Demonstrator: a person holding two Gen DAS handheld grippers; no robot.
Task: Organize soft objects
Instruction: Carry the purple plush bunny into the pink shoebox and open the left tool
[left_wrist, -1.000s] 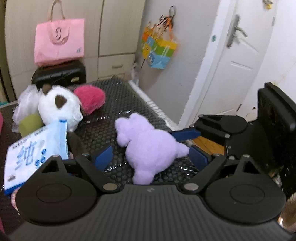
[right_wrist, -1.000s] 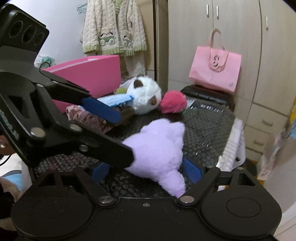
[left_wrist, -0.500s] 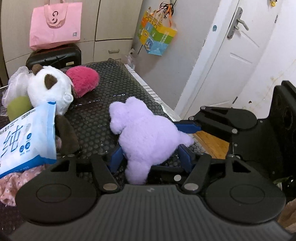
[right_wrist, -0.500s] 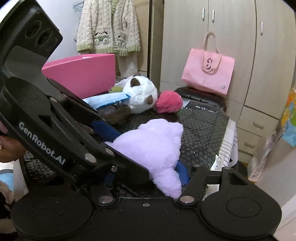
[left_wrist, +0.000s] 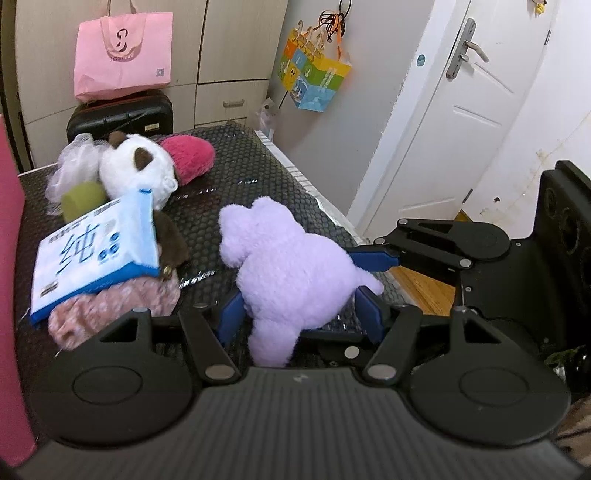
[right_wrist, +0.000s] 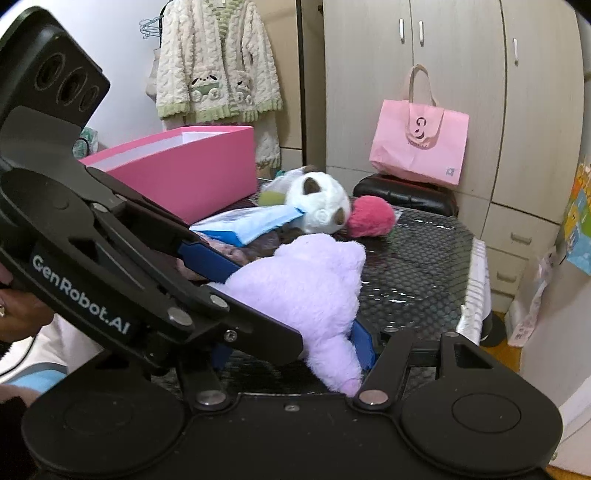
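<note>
A lilac plush toy (left_wrist: 291, 273) lies on the black honeycomb table (left_wrist: 243, 170). My left gripper (left_wrist: 299, 314) is shut on its lower body, a blue pad on each side. My right gripper (right_wrist: 295, 341) is shut on the same lilac plush toy (right_wrist: 306, 284) from the other side, and its blue finger (left_wrist: 373, 258) shows in the left view. A white and brown plush (left_wrist: 136, 168), a red plush (left_wrist: 192, 157) and a blue tissue pack (left_wrist: 96, 251) lie behind. A pink box (right_wrist: 177, 170) stands at the back left.
A pink paper bag (left_wrist: 123, 48) sits on a black case (left_wrist: 120, 114) beyond the table. Floral cloth (left_wrist: 110, 314) lies under the tissue pack. The table's right edge (left_wrist: 295, 173) borders a wall and a white door (left_wrist: 465, 110).
Both grippers have closed on the lilac plush toy, which was lying free between open fingers one second ago. The left gripper has moved closer to it.
</note>
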